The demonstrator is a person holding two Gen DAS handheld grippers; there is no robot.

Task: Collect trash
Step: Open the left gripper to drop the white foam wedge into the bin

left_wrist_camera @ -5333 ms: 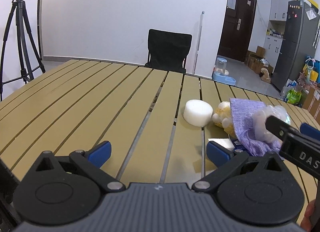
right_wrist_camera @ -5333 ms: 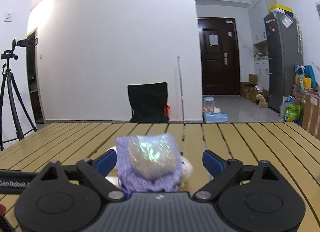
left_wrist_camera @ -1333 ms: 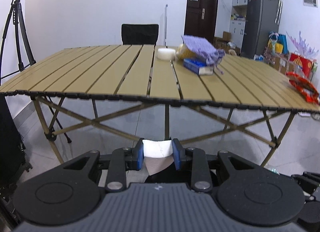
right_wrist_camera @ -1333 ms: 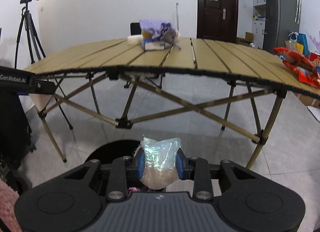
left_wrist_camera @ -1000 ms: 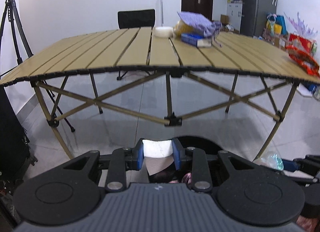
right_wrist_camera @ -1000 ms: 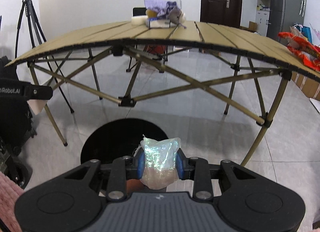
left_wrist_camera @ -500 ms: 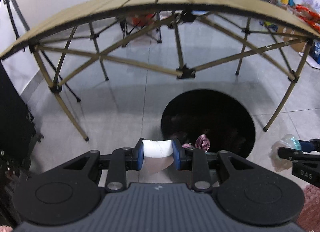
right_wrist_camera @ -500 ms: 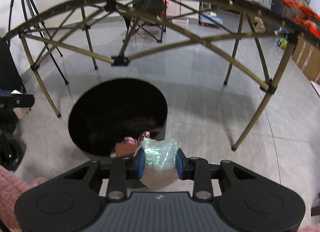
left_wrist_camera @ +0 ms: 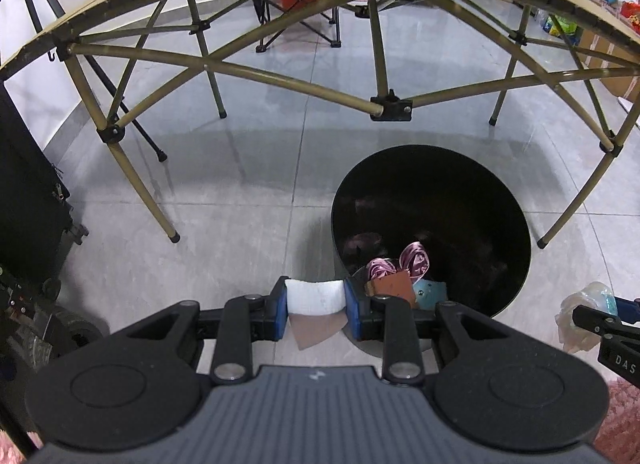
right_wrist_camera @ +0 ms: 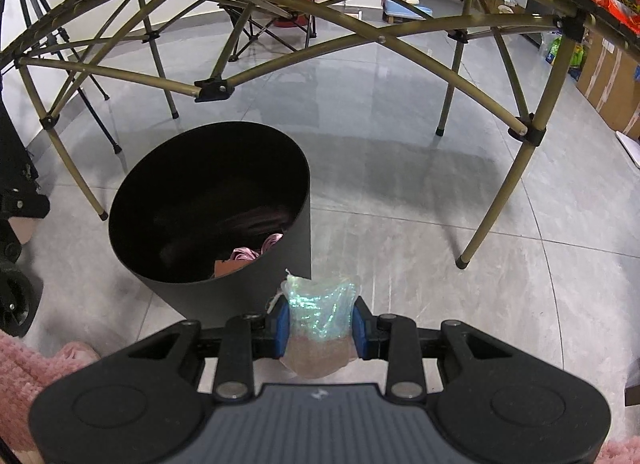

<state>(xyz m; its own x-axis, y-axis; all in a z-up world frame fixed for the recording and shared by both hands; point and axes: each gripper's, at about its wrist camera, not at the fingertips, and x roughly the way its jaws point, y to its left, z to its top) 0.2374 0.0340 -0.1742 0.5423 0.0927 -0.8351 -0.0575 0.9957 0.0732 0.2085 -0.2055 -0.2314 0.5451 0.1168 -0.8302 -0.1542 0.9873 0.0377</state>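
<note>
Left tongs [left_wrist_camera: 316, 300] grip a white wad [left_wrist_camera: 315, 297] beside the black bin [left_wrist_camera: 516, 216]. Right tongs [right_wrist_camera: 319, 328] clamp a shiny wrapper [right_wrist_camera: 320, 312] nearby. Only the left view shows teal scrap [left_wrist_camera: 429, 290] inside.

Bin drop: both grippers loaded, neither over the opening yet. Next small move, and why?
Probably shift the right gripper left over the black bin, then release. Its shiny plastic wad sits outside the rim, over floor tile. The left gripper, clamped on white paper, also sits just short of the rim.

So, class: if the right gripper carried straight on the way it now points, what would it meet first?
Probably the grey floor tiles just right of the black bin, not the bin's opening; depth is uncertain.
</note>
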